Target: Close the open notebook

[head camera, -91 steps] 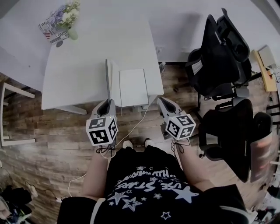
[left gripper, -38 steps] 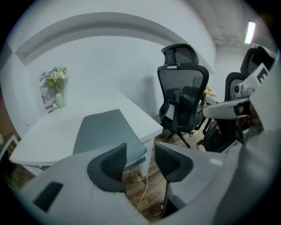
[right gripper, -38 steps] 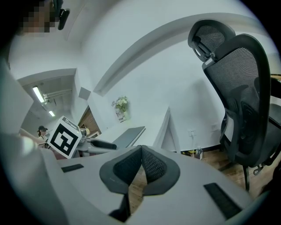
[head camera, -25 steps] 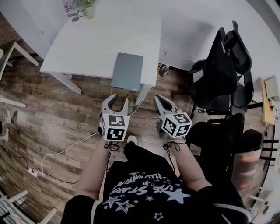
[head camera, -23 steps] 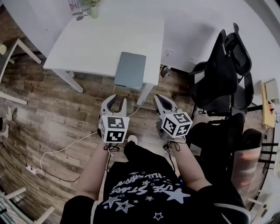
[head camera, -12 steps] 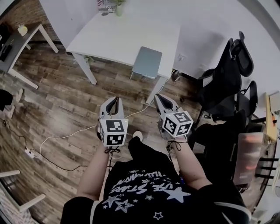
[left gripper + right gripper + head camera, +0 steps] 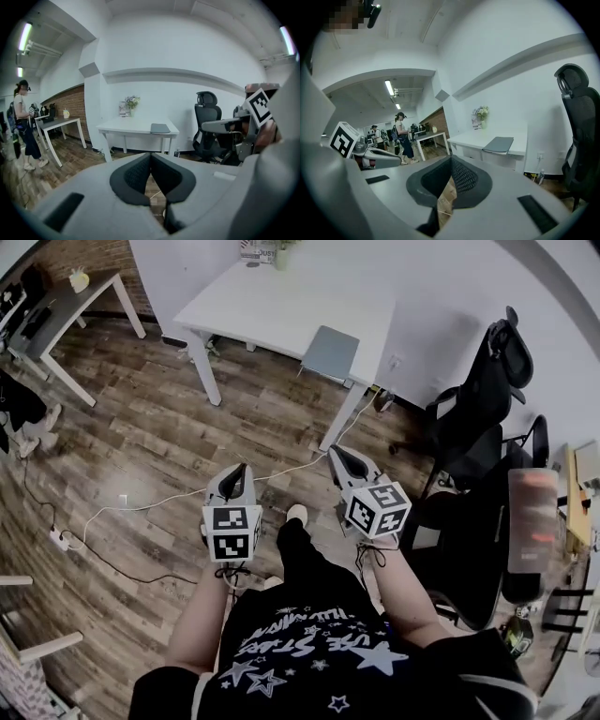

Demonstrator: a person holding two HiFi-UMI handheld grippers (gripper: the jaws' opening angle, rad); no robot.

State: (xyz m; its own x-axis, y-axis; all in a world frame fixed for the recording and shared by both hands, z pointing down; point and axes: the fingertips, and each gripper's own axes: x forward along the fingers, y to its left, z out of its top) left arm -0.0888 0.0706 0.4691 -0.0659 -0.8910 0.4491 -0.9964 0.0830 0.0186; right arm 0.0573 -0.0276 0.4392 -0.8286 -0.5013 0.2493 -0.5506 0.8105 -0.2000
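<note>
The grey notebook (image 7: 330, 352) lies closed near the front right edge of the white table (image 7: 281, 306). It also shows in the left gripper view (image 7: 160, 128) and the right gripper view (image 7: 498, 144). Both grippers hang over the wooden floor, well short of the table. My left gripper (image 7: 236, 472) is shut with nothing between its pads (image 7: 150, 155). My right gripper (image 7: 335, 454) is also shut and empty, its pads meeting at the tips (image 7: 451, 160). Neither gripper touches the notebook.
Black office chairs (image 7: 478, 418) stand to the right by the wall. A white cable (image 7: 141, 512) trails across the floor on the left. A second desk (image 7: 66, 301) stands at far left, with a person (image 7: 23, 126) next to it. A flower vase (image 7: 131, 102) sits at the table's back.
The notebook, open in the oldest frame, lies closed. The person has backed away from the table, so it sits farther off. The left jaws have closed.
</note>
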